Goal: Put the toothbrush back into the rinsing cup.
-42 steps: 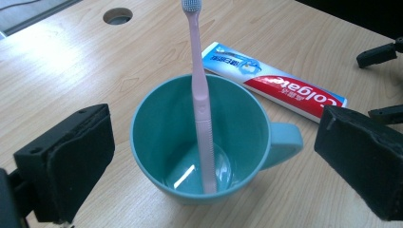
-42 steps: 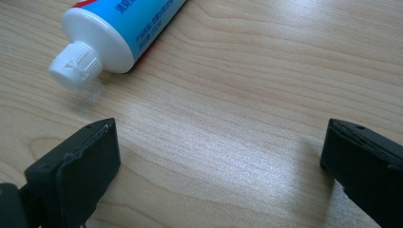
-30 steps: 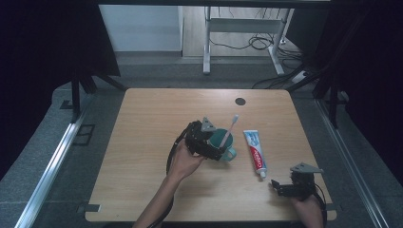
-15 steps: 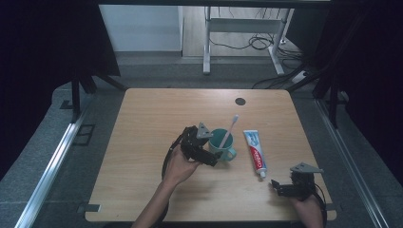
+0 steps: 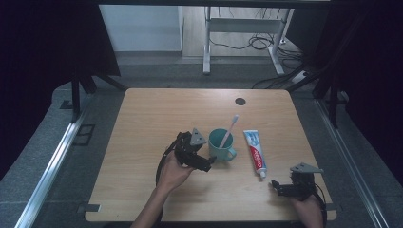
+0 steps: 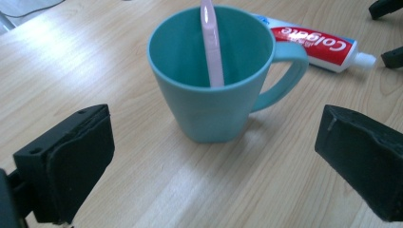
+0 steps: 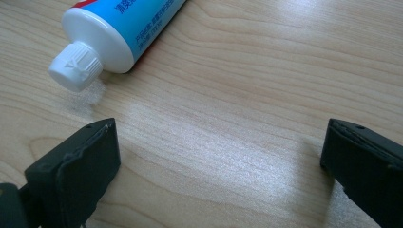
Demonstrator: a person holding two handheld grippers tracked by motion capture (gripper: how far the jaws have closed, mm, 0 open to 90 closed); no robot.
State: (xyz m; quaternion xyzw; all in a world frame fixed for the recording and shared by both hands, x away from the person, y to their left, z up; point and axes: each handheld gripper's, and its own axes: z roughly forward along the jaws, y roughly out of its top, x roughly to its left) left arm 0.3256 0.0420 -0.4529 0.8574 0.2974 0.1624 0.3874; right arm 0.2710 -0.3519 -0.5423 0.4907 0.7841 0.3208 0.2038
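teal mug [image 5: 221, 145] upright near the middle of the wooden table [image 5: 142, 123], handle toward the toothpaste tube [image 5: 254, 152]. inside it: one pink toothbrush [image 5: 229, 130], leaning on the rim, head up. mug plain, matte, tapering to its base. left gripper [image 5: 207, 164] just beside the mug, jaws spread wide, grasping nothing. right gripper [image 5: 275, 186] released near the tube's white cap.

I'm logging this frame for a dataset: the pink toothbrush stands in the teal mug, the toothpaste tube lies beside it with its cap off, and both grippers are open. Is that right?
Not quite: the toothpaste tube has its white cap on, as the right gripper view shows. The rest holds: the pink toothbrush stands in the teal mug, and the left gripper and right gripper are both open.
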